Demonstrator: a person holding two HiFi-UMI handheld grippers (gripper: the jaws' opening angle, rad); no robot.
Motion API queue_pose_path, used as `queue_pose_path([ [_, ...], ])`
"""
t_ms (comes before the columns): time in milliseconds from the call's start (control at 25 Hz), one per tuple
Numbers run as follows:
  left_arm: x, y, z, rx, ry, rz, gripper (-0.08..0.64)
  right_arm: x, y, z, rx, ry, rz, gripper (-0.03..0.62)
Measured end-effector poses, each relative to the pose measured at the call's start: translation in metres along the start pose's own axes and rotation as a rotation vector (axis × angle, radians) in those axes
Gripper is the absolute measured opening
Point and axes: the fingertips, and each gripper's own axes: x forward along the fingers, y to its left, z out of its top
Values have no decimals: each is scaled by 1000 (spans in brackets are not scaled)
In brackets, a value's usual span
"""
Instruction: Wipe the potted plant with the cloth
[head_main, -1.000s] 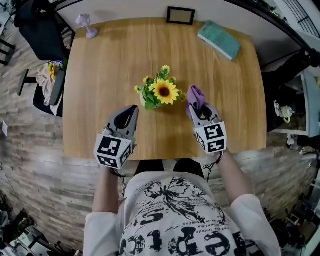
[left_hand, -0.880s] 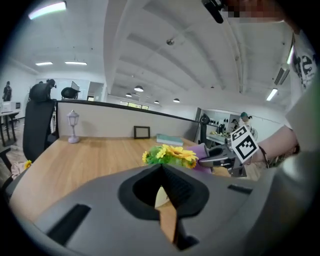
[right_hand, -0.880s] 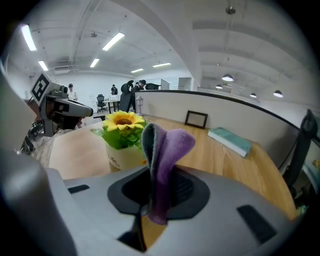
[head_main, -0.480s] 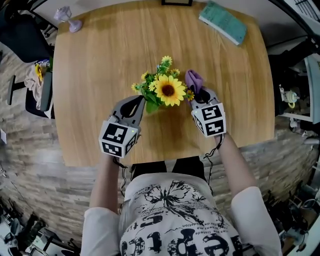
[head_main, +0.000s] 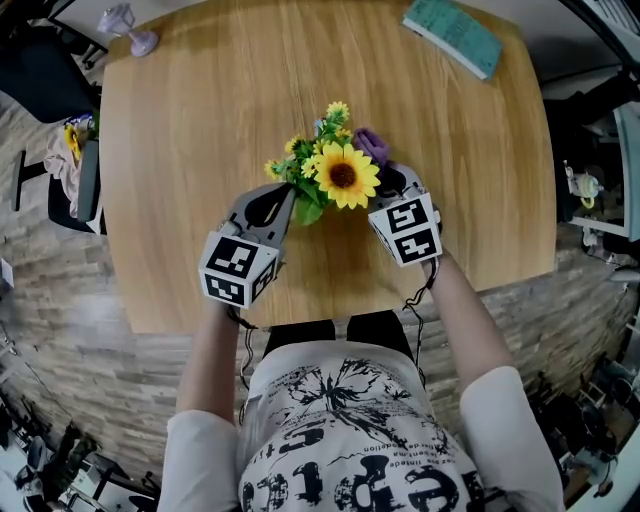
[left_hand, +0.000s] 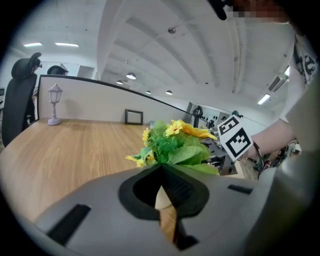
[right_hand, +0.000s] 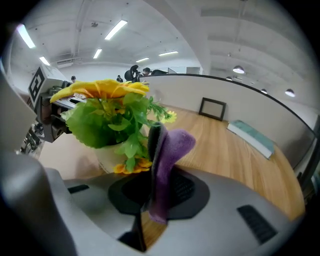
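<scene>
Right gripper (head_main: 384, 170) clamped on cloth (head_main: 371, 146), just beside plant (head_main: 335, 178), at its 3 o'clock. Left gripper (head_main: 287, 194) closed, empty, at plant's 8 o'clock.

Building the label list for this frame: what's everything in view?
table: 1, light wood, under everything
potted plant: 1, yellow flowers and green leaves, table middle
cloth: 1, purple, right of plant
book: 1, teal, far right corner
lantern ornament: 1, lilac, far left corner
picture frame: 1, dark, far edge
office chair: 1, black, left of table
left hand-held gripper: 1, grey, shut empty, left of plant
right hand-held gripper: 1, grey, shut on cloth, right of plant
</scene>
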Motion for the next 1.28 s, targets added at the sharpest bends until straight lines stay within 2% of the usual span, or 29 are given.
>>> queue_pose_path([
  [320, 0, -2, 2, 4, -25, -11, 3, 1, 12, -2, -16, 51, 58, 74],
  [560, 0, 1, 2, -51, -41, -30, 3, 0, 18, -6, 30, 49, 25, 74],
  [720, 0, 1, 2, -24, -42, -28, 3, -7, 27, -12, 70, 51, 27, 74],
  [920, 0, -2, 2, 78, -46, -18, 3, -14, 40, -20, 105, 56, 36, 74],
  [1120, -1, -2, 1, 83, -72, -36, 3, -19, 49, -24, 124, 75, 35, 75],
  [1280, -1, -3, 1, 128, -92, -32, 3, -23, 57, -26, 134, 86, 38, 77],
])
